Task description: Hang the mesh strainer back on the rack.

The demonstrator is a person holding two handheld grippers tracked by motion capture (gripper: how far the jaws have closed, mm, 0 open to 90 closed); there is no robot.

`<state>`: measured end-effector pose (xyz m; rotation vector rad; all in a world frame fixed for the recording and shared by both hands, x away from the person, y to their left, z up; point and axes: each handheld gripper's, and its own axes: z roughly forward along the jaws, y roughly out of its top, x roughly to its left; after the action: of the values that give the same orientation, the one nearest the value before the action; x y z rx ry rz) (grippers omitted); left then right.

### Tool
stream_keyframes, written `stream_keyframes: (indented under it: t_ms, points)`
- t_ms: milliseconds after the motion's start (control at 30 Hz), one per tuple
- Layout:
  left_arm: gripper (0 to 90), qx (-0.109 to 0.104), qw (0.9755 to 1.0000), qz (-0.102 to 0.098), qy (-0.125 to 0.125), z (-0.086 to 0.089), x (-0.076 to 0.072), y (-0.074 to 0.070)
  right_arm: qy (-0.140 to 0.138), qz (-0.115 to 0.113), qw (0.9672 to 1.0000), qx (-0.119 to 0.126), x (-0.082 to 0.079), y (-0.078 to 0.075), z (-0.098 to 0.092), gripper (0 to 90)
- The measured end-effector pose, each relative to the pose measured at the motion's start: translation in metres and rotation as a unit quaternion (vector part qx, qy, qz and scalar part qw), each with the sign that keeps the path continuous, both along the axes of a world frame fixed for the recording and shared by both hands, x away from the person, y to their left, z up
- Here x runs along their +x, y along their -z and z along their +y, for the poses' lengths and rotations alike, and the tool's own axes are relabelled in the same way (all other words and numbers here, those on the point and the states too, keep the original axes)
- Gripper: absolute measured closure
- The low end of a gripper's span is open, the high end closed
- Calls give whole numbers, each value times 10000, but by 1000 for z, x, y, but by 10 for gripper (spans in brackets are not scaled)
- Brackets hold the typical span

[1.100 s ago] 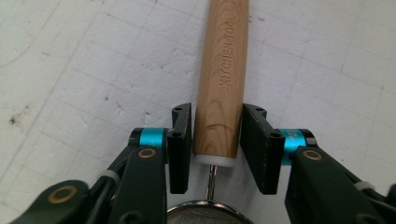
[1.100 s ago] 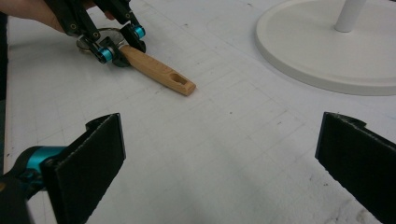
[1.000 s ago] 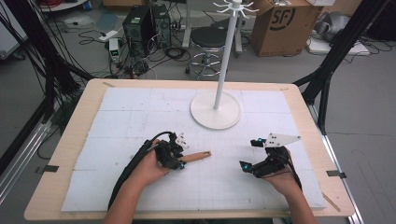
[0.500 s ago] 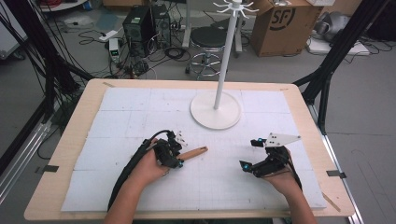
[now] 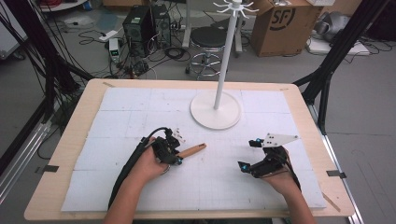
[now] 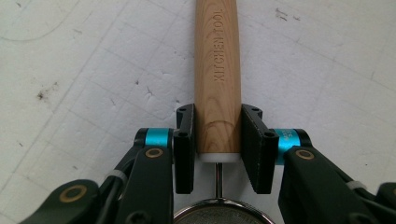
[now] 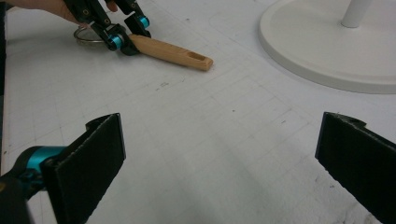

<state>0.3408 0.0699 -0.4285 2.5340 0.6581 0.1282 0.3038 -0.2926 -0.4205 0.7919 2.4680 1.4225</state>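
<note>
Big white mat (image 5: 140, 112) across the wooden table (image 5: 70, 140), with a tall white stand (image 5: 216, 109) on a round foot at the far side, well ahead of both tongs.

Two forearms in from the near edge, one hand behind each set of tongs. Left hand (image 5: 148, 164) low over the mat, wrist turned so the left tongs (image 5: 173, 150) point forward and a bit to the right. Right hand (image 5: 275, 175) low too, well apart from the left, with the right tongs (image 5: 248, 154) pointing forward and to the left.

Little strainer with a wooden handle (image 6: 217, 70), lying almost flat on the mat. Long way of it straight out from the left tongs: free tip with the hole (image 7: 198, 57) far from the tongs, toward the stand, round wire part (image 6: 223, 215) back under the tongs, near the hand.

Left tongs just squeezed in, pads (image 6: 184, 149) tight on both sides of the handle, close to its near end. Right tongs wide open, pads (image 7: 95, 158) far apart, nothing but bare mat between.
</note>
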Motion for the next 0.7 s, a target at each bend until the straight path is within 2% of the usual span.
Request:
stream_keyframes:
  t_ms: [167, 267, 333, 400, 467, 567, 700]
  points:
    - [687, -77, 10000, 10, -38, 2, 0, 0, -1, 19, 10000, 6, 0, 0, 0, 5]
    - [688, -314, 9995, 14, -23, 6, -1, -3, 7, 20, 10000, 13, 0, 0, -1, 5]
    - [688, -568, 9984, 1, -44, 9, -1, -9, 1, 7, 10000, 24, 0, 0, -1, 5]
    - [688, -862, 9963, -26, -49, 12, -2, -15, 6, 2, 10000, 30, 0, -1, -2, 5]
    - [688, -1248, 9921, -51, -88, 16, -3, -21, 5, 5, 10000, 33, 0, -1, -2, 5]
    - [688, -1590, 9871, -114, -109, 22, -5, -29, 1, 4, 10000, 32, 0, -1, -1, 5]
    - [688, -2016, 9793, -168, -94, 28, -6, -36, -4, -14, 10000, 23, 0, -1, -1, 5]
